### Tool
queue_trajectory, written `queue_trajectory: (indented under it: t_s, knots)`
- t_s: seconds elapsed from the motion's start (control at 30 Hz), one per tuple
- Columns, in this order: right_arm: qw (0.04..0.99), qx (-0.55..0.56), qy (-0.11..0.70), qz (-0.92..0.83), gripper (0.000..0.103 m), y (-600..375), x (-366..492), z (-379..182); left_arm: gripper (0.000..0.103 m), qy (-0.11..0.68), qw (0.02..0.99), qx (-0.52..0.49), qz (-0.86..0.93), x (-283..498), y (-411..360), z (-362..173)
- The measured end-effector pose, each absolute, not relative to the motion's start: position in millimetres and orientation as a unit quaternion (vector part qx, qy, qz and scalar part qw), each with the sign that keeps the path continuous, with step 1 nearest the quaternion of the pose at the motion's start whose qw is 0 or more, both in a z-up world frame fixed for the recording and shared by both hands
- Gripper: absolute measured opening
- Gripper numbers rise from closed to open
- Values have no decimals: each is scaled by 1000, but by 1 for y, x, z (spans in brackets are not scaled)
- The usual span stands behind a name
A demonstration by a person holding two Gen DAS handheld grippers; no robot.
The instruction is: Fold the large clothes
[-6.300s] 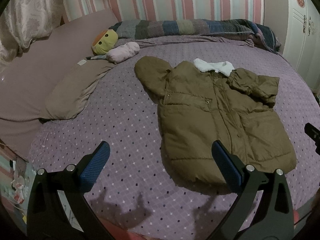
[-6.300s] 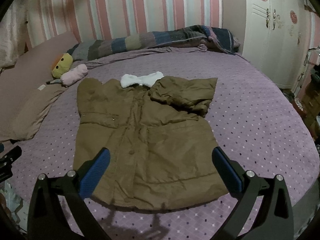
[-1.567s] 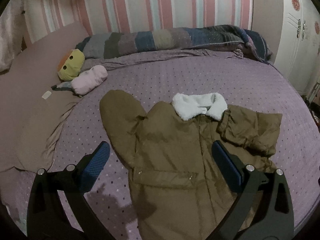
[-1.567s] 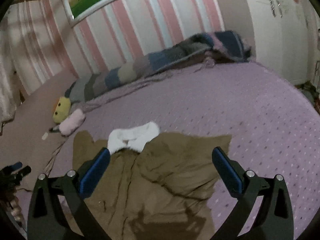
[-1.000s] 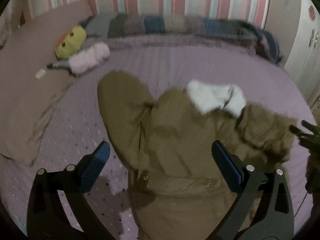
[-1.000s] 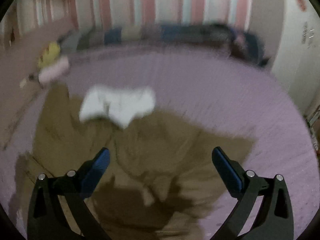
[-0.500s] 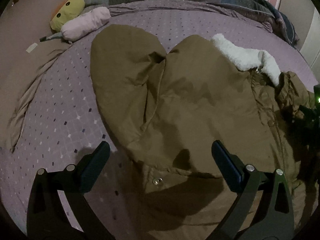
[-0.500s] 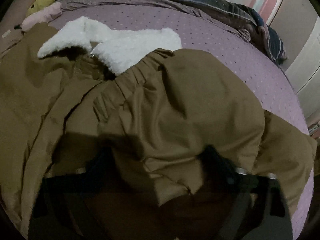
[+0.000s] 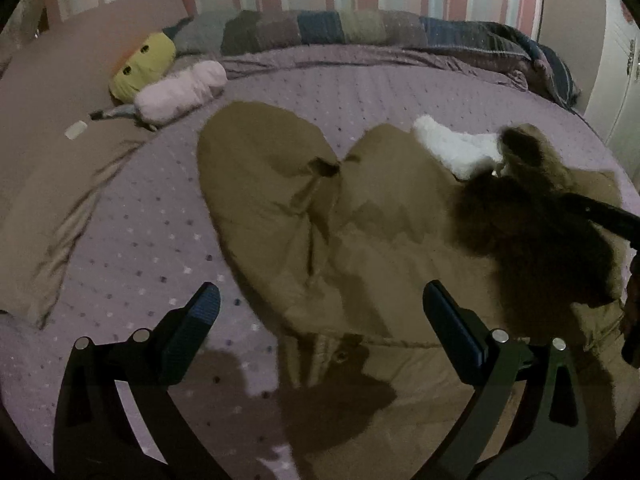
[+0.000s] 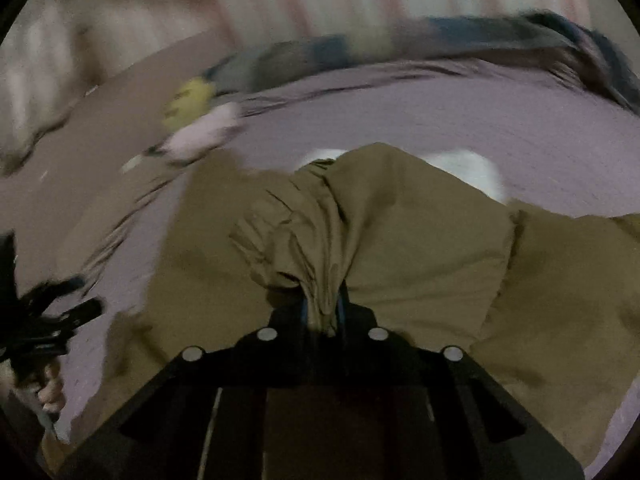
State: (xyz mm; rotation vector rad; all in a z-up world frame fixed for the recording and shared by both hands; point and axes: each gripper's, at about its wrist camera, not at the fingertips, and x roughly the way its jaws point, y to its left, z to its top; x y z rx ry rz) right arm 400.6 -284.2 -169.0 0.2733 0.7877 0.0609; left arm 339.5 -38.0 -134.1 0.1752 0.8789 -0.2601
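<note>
An olive-brown padded coat (image 9: 368, 240) with a white fleece collar (image 9: 452, 148) lies front up on the purple dotted bed (image 9: 152, 216). Its left sleeve (image 9: 256, 176) lies spread flat. My left gripper (image 9: 320, 320) is open and empty, above the coat's left chest. My right gripper (image 10: 322, 312) is shut on the bunched right sleeve (image 10: 320, 232) and holds it lifted over the coat's body; the lifted sleeve (image 9: 532, 216) also shows in the left wrist view, at the right. The collar (image 10: 464, 168) peeks out behind the sleeve.
A yellow plush toy (image 9: 144, 64) and a pink one (image 9: 180, 90) lie at the far left by a brown pillow (image 9: 48, 184). A striped blanket (image 9: 360, 28) is rolled along the striped wall. White wardrobe doors (image 9: 624, 72) stand at the right.
My right gripper has closed on the right sleeve and lifted it up and leftward over the coat. My left gripper has drawn back a little and stays open.
</note>
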Motion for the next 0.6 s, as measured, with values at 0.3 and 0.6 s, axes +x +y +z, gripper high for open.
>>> queue_trajectory:
  t_s: [0.3, 0.6]
  knots:
    - [890, 121, 439, 27, 78, -225, 404, -185, 100, 446, 884, 81, -114, 330, -17, -115]
    - [914, 130, 352, -153, 81, -347, 282, -124, 100, 470, 868, 40, -154, 341, -68, -109]
